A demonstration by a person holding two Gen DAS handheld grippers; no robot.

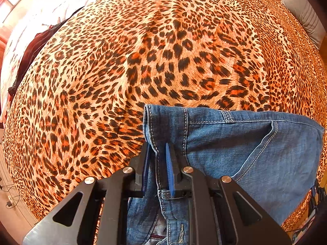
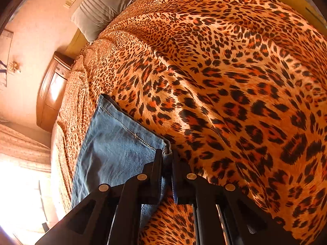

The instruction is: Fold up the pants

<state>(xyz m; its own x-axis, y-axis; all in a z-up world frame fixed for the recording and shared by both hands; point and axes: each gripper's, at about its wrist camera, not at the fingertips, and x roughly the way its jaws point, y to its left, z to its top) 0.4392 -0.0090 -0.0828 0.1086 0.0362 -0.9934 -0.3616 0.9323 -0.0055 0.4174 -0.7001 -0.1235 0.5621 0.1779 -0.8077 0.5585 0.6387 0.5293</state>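
Blue denim pants (image 1: 245, 143) lie on a leopard-print bedspread (image 1: 143, 51). In the left wrist view the waistband end with its belt loops and a pocket seam shows. My left gripper (image 1: 157, 147) points down and is shut on the waistband edge, and denim fills the gap between its blue pads (image 1: 169, 169). In the right wrist view a pant leg (image 2: 114, 147) lies flat, with its stitched hem towards the far side. My right gripper (image 2: 166, 153) has its narrow jaws closed on the hem's right corner, where the fabric is bunched between the fingers.
The bedspread (image 2: 224, 81) stretches wide beyond the pants. A grey pillow (image 2: 100, 8) leans at the head of the bed, and a wooden nightstand (image 2: 53, 89) stands beside it. A dark garment (image 1: 34, 47) lies at the bedspread's left edge on a pale floral sheet (image 1: 30, 20).
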